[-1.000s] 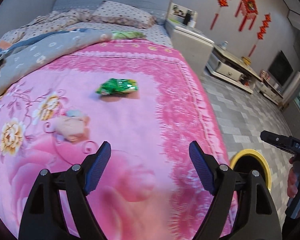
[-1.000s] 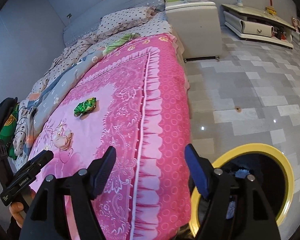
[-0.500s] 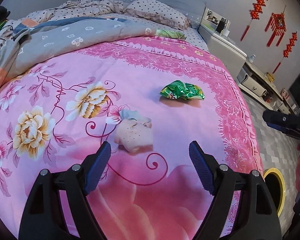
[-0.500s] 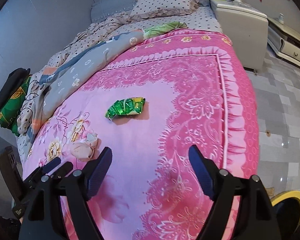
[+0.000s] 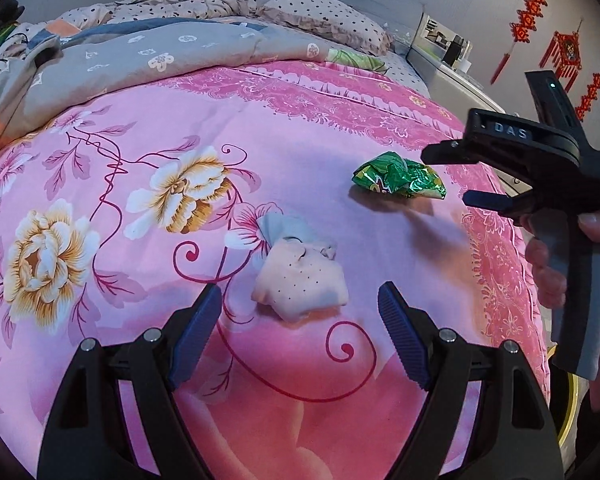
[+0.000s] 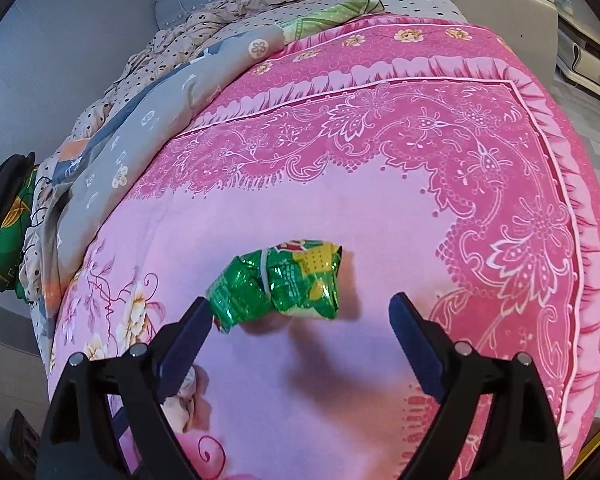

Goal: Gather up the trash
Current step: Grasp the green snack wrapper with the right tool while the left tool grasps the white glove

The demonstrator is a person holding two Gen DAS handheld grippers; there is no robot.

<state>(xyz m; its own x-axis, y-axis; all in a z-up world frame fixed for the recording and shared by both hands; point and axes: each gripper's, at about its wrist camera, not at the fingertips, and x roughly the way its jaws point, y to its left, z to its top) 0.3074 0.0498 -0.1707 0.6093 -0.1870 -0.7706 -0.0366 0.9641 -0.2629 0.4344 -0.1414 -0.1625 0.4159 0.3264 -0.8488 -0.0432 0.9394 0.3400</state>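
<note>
Only the left wrist view shows the crumpled spotted tissue wad (image 5: 300, 286) just ahead of the wide-open, empty left gripper (image 5: 300, 326), and a hand (image 5: 556, 256) holding the right gripper (image 6: 300, 330). Its jaws are opening over the shiny crinkled green wrapper (image 6: 278, 284) on the pink floral bedspread (image 6: 380, 208). Both grippers are closer than a second ago.
</note>
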